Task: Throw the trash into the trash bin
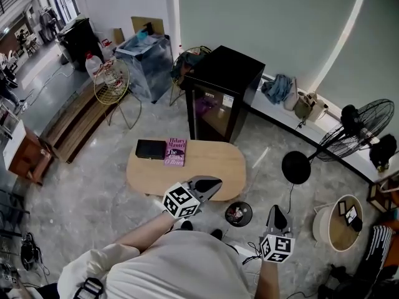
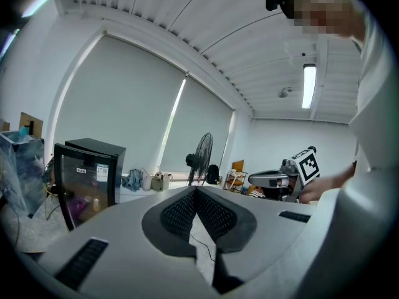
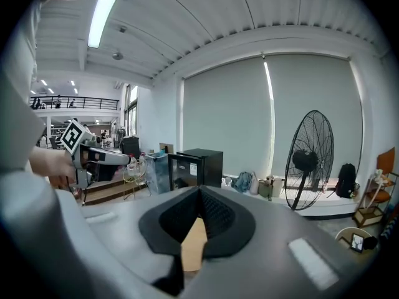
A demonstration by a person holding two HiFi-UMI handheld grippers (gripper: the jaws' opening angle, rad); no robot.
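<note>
While the person stands at the near side of the oval wooden table, the left tool shows against its near edge, jaws closed tip to tip on nothing. Right tool: over the floor, jaws likewise together, empty. Trash bin, round and black, sits on the floor just beside the table, between both tools; its contents are too small to identify. A book and a black box lie side by side on the table.
</note>
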